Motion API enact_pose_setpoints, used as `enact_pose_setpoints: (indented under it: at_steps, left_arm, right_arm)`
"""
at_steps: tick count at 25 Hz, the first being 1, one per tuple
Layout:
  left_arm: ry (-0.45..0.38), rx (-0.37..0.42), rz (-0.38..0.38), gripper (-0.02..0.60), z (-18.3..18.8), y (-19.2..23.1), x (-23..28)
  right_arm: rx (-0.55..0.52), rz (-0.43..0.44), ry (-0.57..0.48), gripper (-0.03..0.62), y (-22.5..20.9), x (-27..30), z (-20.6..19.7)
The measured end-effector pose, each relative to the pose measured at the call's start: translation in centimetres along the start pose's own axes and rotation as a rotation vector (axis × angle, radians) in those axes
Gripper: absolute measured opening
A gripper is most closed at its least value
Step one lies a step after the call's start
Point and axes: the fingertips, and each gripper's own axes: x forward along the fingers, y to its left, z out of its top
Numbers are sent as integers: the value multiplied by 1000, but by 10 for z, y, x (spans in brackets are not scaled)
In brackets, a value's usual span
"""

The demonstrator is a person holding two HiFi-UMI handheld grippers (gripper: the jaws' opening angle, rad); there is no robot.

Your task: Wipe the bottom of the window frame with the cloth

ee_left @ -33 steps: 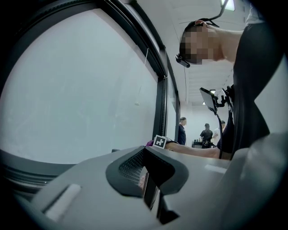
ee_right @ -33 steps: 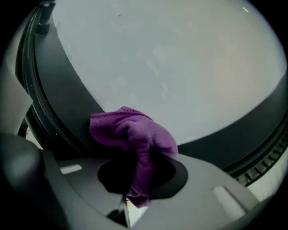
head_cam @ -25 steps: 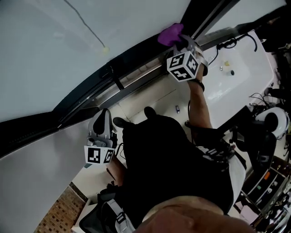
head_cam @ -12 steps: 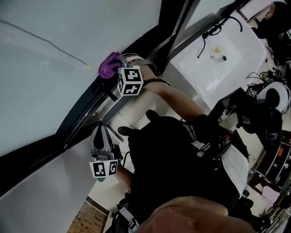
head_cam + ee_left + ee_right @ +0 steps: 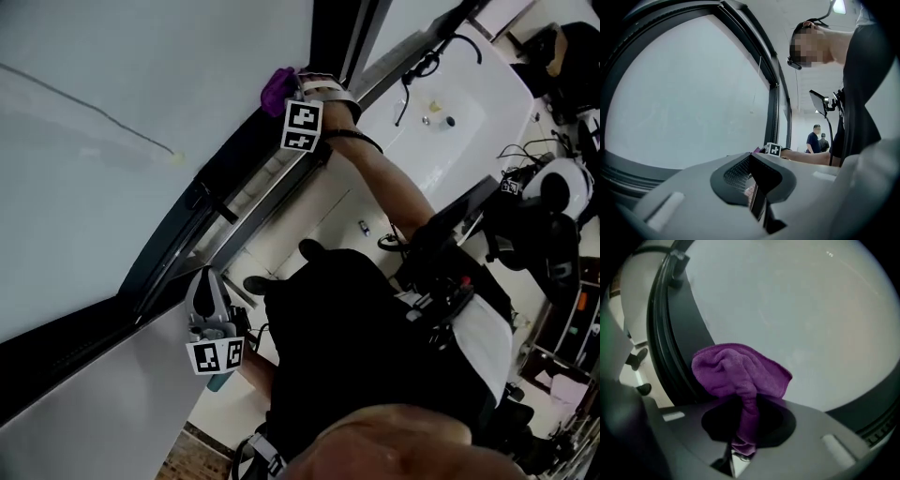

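1. Pale window glass [image 5: 112,169] fills the left of the head view. The dark bottom rail of the window frame [image 5: 216,202] runs along its edge, slanting from lower left to upper right.
2. The right claw [image 5: 291,94] is at the upper right end of that rail, next to the upright post. Its jaws are clamped on a purple cloth [image 5: 277,87], and the bunched end sticks out past the tips.
3. In the right gripper view the cloth sits over the dark rail where it meets the glass. It looks to be touching, but I cannot be sure.
4. The left claw [image 5: 208,286] hangs low near the person's body, with its jaws together and nothing in them.
5. The unwiped rail appears to lie down and to the left of the cloth, along the rail's long axis. The right hand is the one placed to wipe it.
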Motion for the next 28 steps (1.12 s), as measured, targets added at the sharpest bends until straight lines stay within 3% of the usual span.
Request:
enact_pose_setpoints:
  at_steps: [5, 11, 13, 16, 18, 23, 26, 28]
  left_arm:
    - [-3, 1, 3, 2, 2, 1, -2]
    - [-9, 5, 7, 2, 1, -3, -5]
    - [-6, 13, 7, 2, 2, -5, -4]
    - [3, 31, -10, 2, 6, -9, 0]
    - [14, 38, -15, 2, 7, -12, 4]
    - [24, 17, 19, 2, 11, -22, 11]
    - [14, -3, 15, 2, 15, -29, 16]
    - [31, -8, 40, 2, 11, -33, 10]
  right_arm:
    - [-150, -126, 245, 60, -31, 22, -49]
    - [-173, -121, 261, 59, -33, 24, -56]
    - [-170, -74, 280, 60, -23, 15, -66]
    - [-84, 142, 345, 64, 13, -40, -103]
    - [57, 341, 205, 64, 54, -88, -103]
    - [463, 877, -525, 64, 152, -186, 0]
    - [714, 1152, -867, 66, 178, -243, 61]
    - [871, 1292, -1019, 66, 181, -269, 94]
